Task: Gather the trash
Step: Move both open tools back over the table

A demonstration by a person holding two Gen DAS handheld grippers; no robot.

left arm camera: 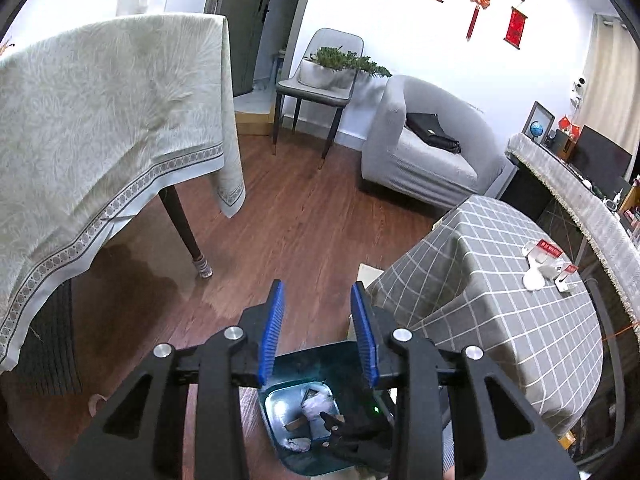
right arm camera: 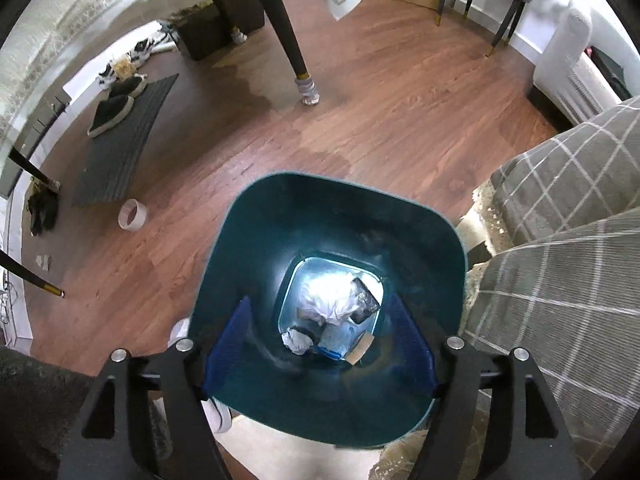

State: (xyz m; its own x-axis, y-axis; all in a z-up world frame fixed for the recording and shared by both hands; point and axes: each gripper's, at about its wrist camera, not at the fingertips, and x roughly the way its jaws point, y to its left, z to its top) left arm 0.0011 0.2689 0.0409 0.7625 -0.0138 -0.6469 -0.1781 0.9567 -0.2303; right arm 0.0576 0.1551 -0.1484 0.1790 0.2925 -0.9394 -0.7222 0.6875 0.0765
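A dark teal trash bin (right arm camera: 256,216) stands on the wood floor, seen from straight above in the right wrist view. At its bottom lies trash (right arm camera: 340,308): crumpled white paper, a dark wrapper, a blue piece and a cardboard scrap. My right gripper (right arm camera: 320,316) is open and empty, its blue fingers (right arm camera: 228,340) inside the bin mouth. My left gripper (left arm camera: 318,304) is open and empty, held above the floor. The bin (left arm camera: 340,356) shows below it in the left wrist view, with the other gripper's black body over it.
A table with a pale cloth (left arm camera: 100,120) stands left, its leg (right arm camera: 300,68) on the floor. A grey checked table (left arm camera: 500,280) is right, with white items (left arm camera: 544,264) on it. A white tape roll (right arm camera: 132,215) and paper scrap (right arm camera: 43,261) lie on the floor by a dark mat (right arm camera: 120,140).
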